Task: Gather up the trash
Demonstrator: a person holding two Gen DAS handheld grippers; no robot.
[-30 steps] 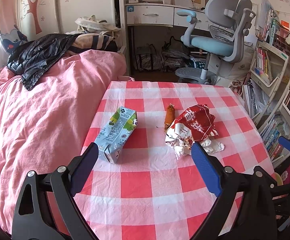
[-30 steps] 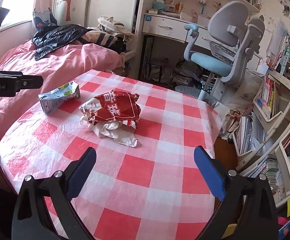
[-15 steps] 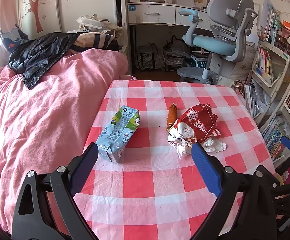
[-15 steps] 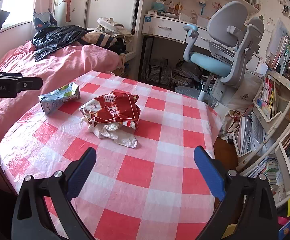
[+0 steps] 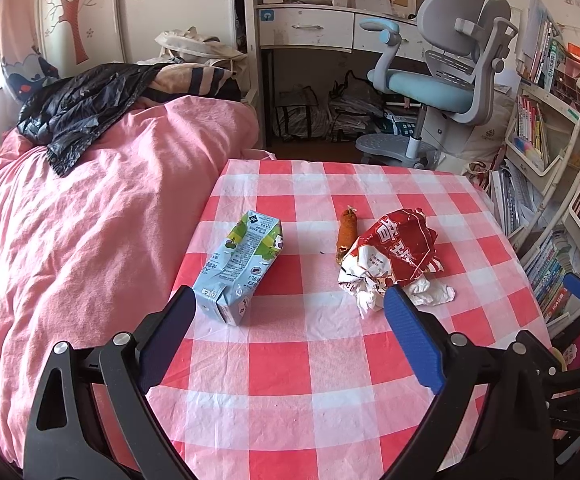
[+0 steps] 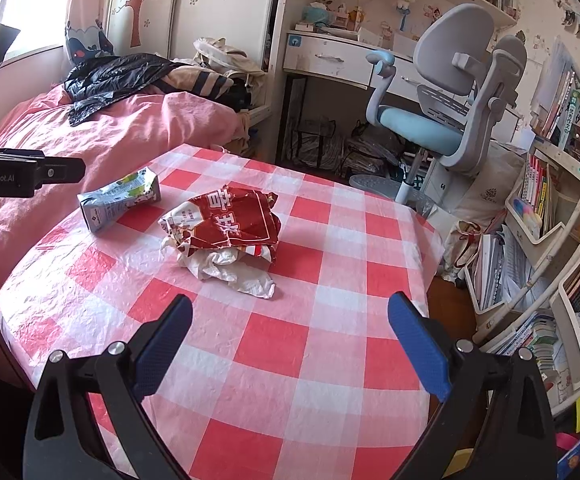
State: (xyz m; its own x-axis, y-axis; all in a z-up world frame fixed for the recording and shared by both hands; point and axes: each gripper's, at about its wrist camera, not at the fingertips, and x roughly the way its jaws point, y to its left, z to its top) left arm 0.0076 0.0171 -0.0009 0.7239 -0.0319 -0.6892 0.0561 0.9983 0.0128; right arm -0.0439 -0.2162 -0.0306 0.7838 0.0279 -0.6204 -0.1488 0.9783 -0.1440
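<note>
In the left wrist view, the left gripper [image 5: 290, 320] hangs above the near part of a table covered in a red-and-white checked cloth [image 5: 330, 360], its blue-padded fingers [image 5: 414, 344] spread wide with nothing between them. Taking the crumpled red snack wrapper [image 5: 394, 252] as the landmark: a flattened light-blue drink carton [image 5: 241, 264] lies on its side well to the left of it, near the table's left edge, with its near end just beside the left finger tip; a small orange-brown food scrap [image 5: 346, 232] lies touching or just beside the wrapper's far left corner; and a wad of white tissue [image 5: 422, 296] sticks out from under its near side. Beyond the wrapper stands a grey and light-blue desk chair [image 5: 446, 60], and far to its left spreads a pink quilt [image 5: 89, 220]. In the right wrist view, the right gripper [image 6: 290, 332] is likewise released, fingers wide apart over bare cloth nearer than the wrapper [image 6: 229, 220]. The tissue [image 6: 229, 268] lies under the wrapper's near edge, the carton [image 6: 119, 200] sits to the wrapper's left, and further left again the body of the left gripper [image 6: 25, 176] reaches in from the frame edge.
</note>
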